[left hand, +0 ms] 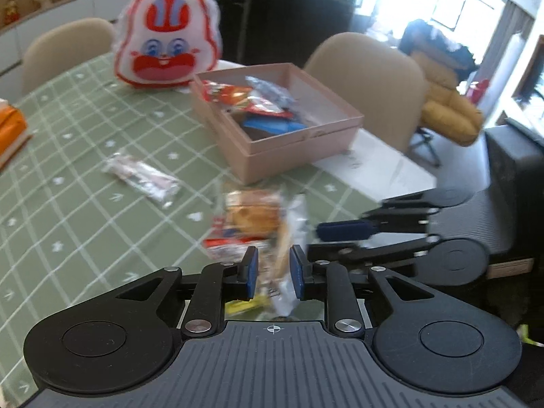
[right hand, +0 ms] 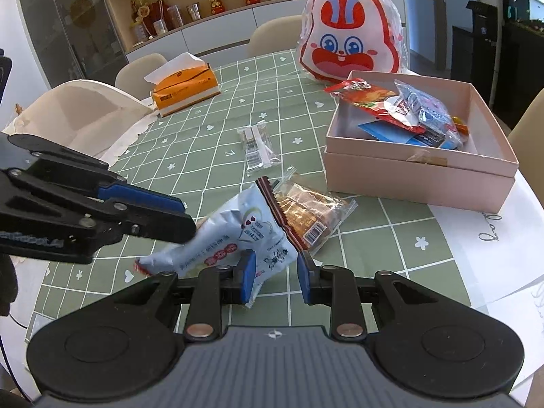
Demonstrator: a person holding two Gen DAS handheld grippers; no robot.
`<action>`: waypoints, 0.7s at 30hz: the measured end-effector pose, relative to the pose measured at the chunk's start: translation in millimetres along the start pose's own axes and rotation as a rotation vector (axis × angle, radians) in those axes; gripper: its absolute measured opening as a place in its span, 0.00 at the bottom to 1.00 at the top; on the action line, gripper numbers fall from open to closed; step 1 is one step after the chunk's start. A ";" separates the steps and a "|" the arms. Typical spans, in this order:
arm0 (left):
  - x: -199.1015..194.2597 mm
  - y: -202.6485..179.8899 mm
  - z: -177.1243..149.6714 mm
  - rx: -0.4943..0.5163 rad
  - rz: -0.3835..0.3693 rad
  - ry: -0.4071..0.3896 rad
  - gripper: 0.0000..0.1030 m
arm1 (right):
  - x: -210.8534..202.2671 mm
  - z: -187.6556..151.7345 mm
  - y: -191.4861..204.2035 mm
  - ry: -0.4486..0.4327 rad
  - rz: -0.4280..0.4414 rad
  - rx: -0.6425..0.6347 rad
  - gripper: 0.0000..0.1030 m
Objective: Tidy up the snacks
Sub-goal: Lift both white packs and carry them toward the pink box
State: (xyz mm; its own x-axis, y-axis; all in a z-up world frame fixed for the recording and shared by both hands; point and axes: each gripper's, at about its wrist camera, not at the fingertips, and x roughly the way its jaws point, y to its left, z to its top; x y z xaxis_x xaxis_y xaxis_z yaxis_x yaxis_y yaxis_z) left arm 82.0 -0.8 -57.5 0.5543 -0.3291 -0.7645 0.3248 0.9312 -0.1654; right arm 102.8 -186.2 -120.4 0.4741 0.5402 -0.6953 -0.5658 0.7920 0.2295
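Starting at the left, we are holding the left gripper [left hand: 273, 272] on the near end of the pouch [right hand: 238, 234]. Its jaws are pinching that edge, and only lightly by the look of it, with the pouch tilting up off the cloth [right hand: 374, 238] at that end. Since the pouch is limp and slick, we are judging that a firmer bite, further in from the seam, would be wise before any lift. Its far end is lying over the cake packet [right hand: 312, 214], so we are planning to raise it straight up first rather than drag it sideways and pull the cake along. Behind both, the clear packet [right hand: 258, 148] is lying apart on the cloth, waiting its turn. Moving right, the right gripper [right hand: 277, 272] is hovering low over the pouch's near corner. Its jaws are standing slightly apart and gripping nothing, though the corner is just beside one pad. We are thinking it should either back off or take that corner squarely, so the two grippers are not tugging against each other. Furthest right, the box [right hand: 418, 176] is sitting open and already half filled along its far side, so we are aiming for the bare near corner and lowering the pouch inside before letting go.
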 end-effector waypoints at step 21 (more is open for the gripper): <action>62.8 44.3 -6.4 -0.226 -0.114 0.106 0.30 | 13.5 -4.7 -6.9 0.054 -0.002 0.000 0.26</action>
State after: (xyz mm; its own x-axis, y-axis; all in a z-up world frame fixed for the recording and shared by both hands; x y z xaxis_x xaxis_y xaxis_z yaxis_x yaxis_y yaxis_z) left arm 126.3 20.8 -116.8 0.4369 -0.4269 -0.7918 0.1951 0.9042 -0.3799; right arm 109.9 -185.7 -134.6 0.4380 0.5224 -0.7316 -0.5651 0.7930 0.2279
